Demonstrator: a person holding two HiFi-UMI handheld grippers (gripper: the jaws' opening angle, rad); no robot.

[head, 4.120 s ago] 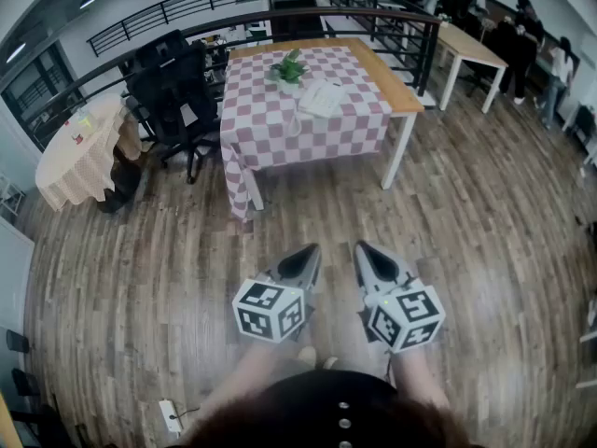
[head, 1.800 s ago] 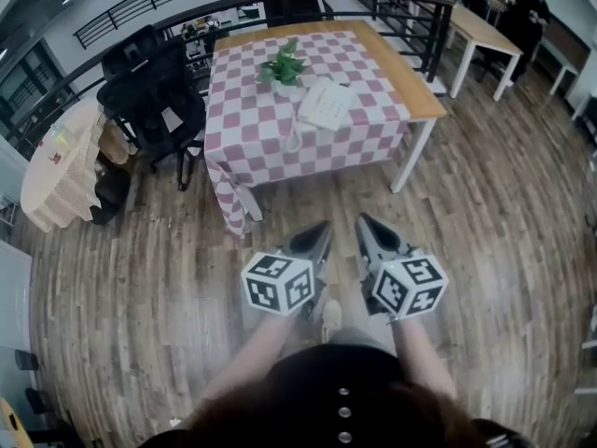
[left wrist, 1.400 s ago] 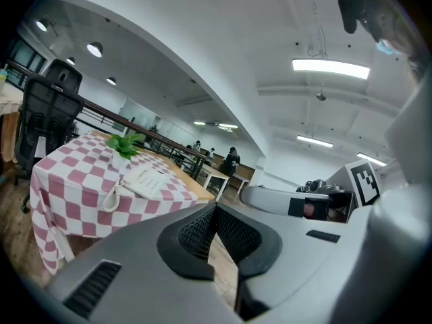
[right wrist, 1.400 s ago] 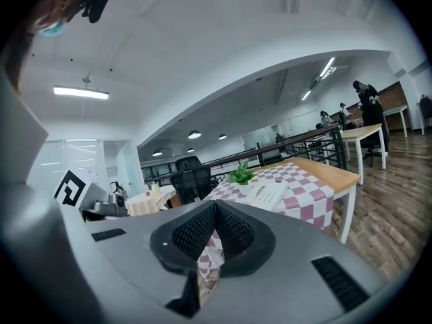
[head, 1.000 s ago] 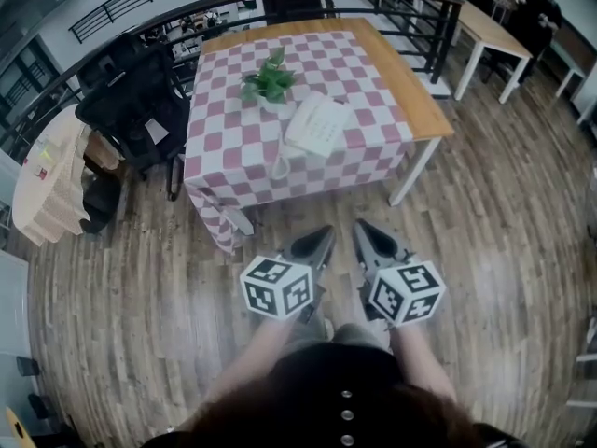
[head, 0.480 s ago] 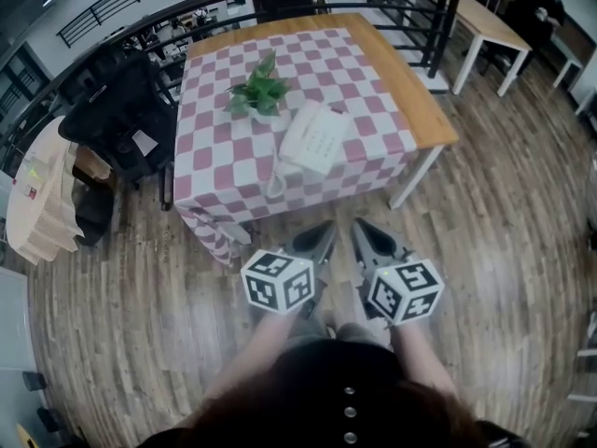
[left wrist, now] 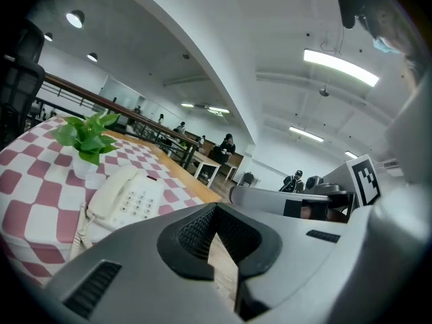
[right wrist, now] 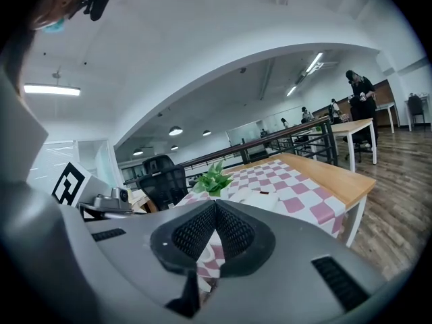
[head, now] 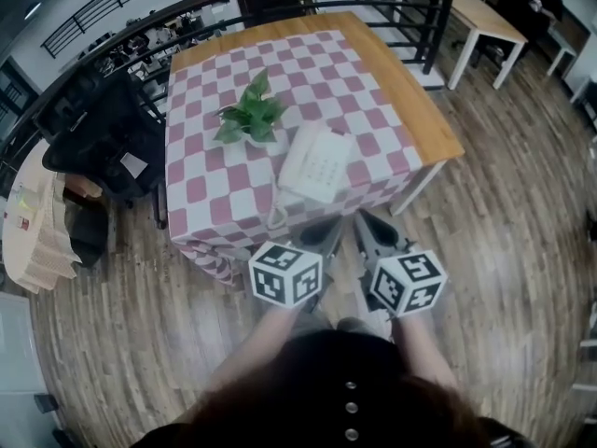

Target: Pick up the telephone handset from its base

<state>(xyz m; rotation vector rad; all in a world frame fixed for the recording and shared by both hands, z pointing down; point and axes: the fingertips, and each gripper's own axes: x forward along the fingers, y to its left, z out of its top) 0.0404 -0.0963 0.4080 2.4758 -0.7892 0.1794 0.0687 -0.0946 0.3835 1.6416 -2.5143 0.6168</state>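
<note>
The handset (head: 297, 154) lies in its cradle on the left side of the phone (head: 325, 168), near the front edge of the checkered worktop (head: 198, 161), beside a potted plant (head: 247, 119). The left tool (head: 326, 231) and right tool (head: 366, 227), both closed and empty, hover just short of it. Open one first, then grip the handset's middle.

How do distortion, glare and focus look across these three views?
Head view: fisheye bows the black metal railing and the wooden floorboards, which carry a pale sheen; white corded telephone sharp. Left gripper view: ceiling strip light blown out. Right gripper view: dark vignetted corners, white ceiling arch bowed.
</note>
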